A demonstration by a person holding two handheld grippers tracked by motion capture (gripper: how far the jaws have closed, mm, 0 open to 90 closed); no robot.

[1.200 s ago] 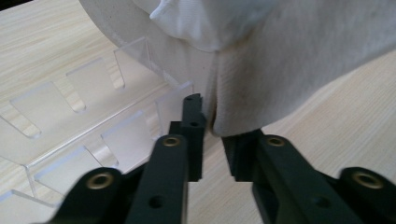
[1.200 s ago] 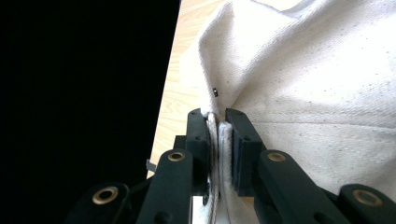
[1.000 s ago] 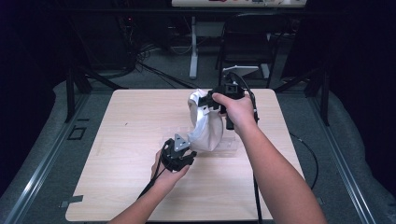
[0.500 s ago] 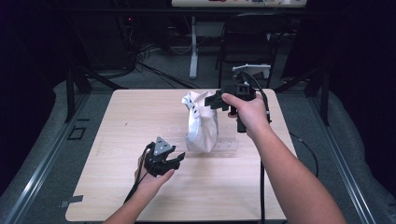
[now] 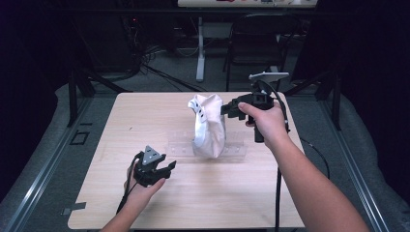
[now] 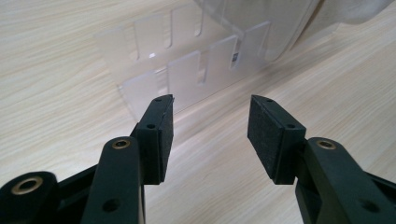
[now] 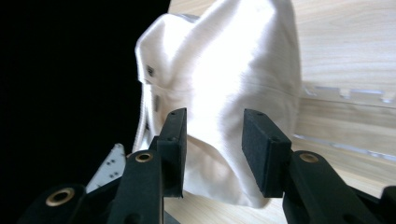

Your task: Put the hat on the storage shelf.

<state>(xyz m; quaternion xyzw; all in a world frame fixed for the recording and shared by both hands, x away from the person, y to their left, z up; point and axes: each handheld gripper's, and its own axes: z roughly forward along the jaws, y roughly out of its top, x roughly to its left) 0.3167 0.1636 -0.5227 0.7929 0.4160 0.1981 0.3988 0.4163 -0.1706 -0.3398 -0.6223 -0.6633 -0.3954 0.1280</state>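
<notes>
Since the earlier frames my left gripper (image 5: pixel 167 167) has come away from the cloth (image 5: pixel 209 126), back toward my near-left part of the table (image 5: pixel 121 125); a second ago it sat right at the cloth's lower edge, now it is well apart from it; its jaws have just been opening and stand apart with nothing between them, only bare wood and the rack (image 6: pixel 187 77) ahead in the left gripper view; my right gripper (image 5: pixel 226 110) has drawn back to the right from the cloth's upper part; its jaws have also just been opening, and in the right gripper view the pads (image 7: pixel 264 149) stand clear of the fabric, the cloth (image 7: pixel 229 88) just beyond them, so nothing is gripped; the cloth now stands draped upright on the clear slotted rack (image 5: pixel 179 145) near the table's middle, on its own; what props it inside I cannot make out; the rack is transparent and faint from above, its middle covered by the cloth; the cloth's top is cut off in the left gripper view.
</notes>
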